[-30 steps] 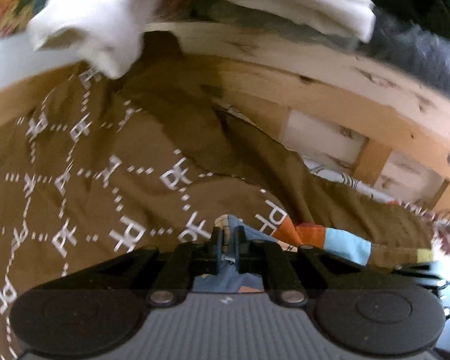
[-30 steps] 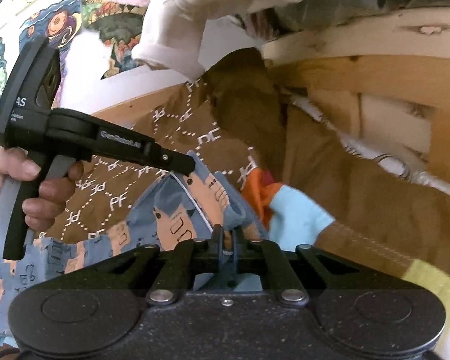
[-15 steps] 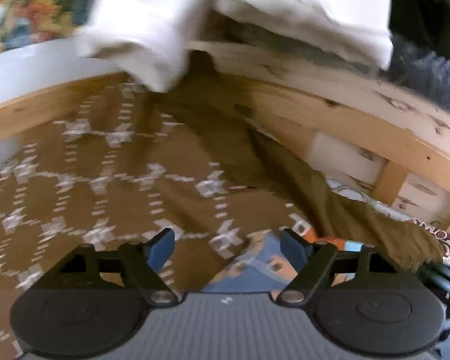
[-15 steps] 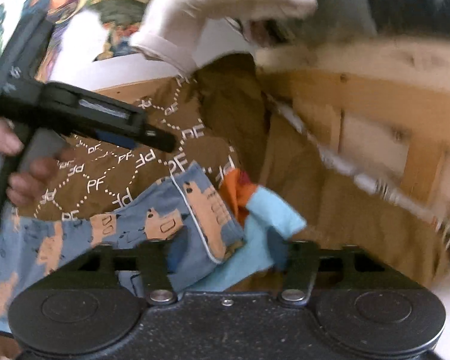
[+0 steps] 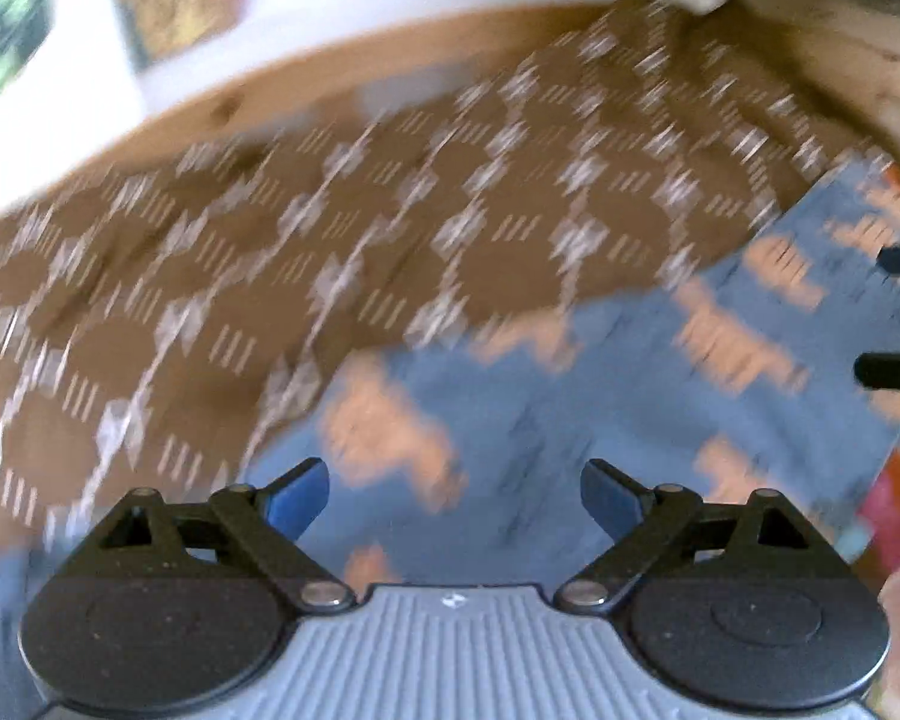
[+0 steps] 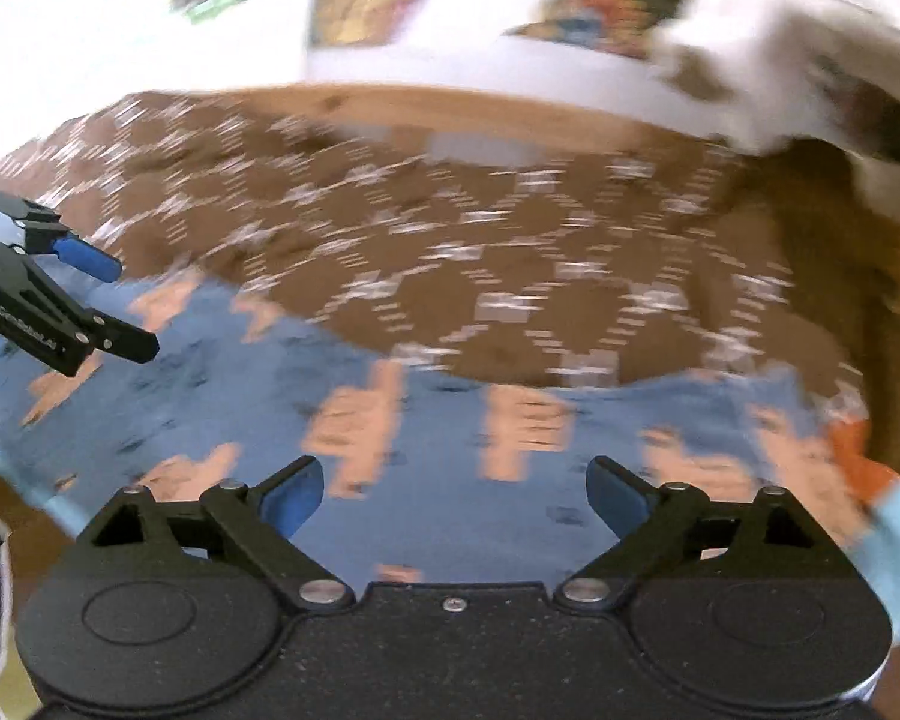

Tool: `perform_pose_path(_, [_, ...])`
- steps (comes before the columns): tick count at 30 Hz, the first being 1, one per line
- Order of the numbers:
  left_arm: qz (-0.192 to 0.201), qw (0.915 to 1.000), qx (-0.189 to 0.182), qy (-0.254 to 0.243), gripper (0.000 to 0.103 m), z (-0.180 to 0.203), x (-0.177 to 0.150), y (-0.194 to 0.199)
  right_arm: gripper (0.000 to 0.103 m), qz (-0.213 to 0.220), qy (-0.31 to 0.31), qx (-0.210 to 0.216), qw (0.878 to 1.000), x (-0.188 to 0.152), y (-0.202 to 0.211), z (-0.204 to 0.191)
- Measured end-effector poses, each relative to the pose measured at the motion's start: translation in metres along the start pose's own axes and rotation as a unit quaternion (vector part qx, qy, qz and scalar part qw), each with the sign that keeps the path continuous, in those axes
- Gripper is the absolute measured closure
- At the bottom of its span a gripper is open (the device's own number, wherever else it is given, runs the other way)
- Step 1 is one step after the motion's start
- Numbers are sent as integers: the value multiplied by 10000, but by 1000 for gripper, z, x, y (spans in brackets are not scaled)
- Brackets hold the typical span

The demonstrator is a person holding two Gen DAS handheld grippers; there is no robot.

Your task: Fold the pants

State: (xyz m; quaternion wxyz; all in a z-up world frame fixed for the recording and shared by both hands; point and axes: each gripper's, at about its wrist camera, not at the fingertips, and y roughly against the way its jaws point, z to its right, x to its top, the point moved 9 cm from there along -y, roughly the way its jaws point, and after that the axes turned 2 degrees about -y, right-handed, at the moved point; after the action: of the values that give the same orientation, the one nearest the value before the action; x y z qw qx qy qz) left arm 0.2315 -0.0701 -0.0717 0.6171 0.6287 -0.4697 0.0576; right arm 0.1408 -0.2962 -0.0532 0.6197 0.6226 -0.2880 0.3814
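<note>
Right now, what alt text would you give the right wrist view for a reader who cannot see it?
The right tool hangs open over blue pants with an orange print, spread on a brown patterned bedspread. The left tool, also open, shows at the left edge. The picture is motion-blurred.

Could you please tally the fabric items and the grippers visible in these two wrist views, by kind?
Blue pants with orange print: 1
Brown patterned blanket: 1
White garment hanging at the upper right: 1
Grippers, left gripper and right gripper, both open: 2
Total: 5
</note>
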Motion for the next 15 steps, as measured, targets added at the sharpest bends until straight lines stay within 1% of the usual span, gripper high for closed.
perform_pose_path(2, [-265, 9995, 179, 75, 9, -11, -26, -3, 4, -83, 350, 151, 9992, 0, -8, -25])
perform_pose_path(3, [-456, 9985, 291, 60, 9, -16, -39, -6, 4, -195, 602, 175, 9978, -5, -14, -37])
perform_pose_path(4, [-592, 9977, 338, 47, 9, -22, -50, -6, 4, -329, 812, 109, 9961, -10, -19, -44])
perform_pose_path(5, [-641, 9974, 322, 91, 9, -27, -57, -4, 4, -538, 1035, -22, 9932, -17, -27, -49])
perform_pose_path(6, [-620, 9976, 279, 158, 9, -33, -61, -1, 4, -641, 1116, -80, 9917, -21, -29, -51])
perform_pose_path(7, [-608, 9976, 237, 215, 9, -39, -60, 4, 4, -646, 1059, -85, 9922, -22, -29, -51])
perform_pose_path(8, [-559, 9979, 193, 248, 9, -44, -55, 9, 4, -639, 934, -69, 9936, -21, -27, -49])
perform_pose_path(10, [-327, 9989, 89, 312, 7, -54, -39, 14, 3, -597, 689, -32, 9958, -16, -23, -44])
perform_pose_path(12, [-114, 9992, 40, 384, 5, -64, -17, 14, 1, -515, 496, -89, 9974, -11, -20, -36])
perform_pose_path(14, [29, 9988, 48, 491, 5, -73, 6, 6, 1, -511, 341, -110, 9980, -9, -18, -30])
perform_pose_path(15, [28, 9985, 15, 545, 7, -77, 17, -3, 1, -531, 255, -95, 9982, -8, -18, -28])
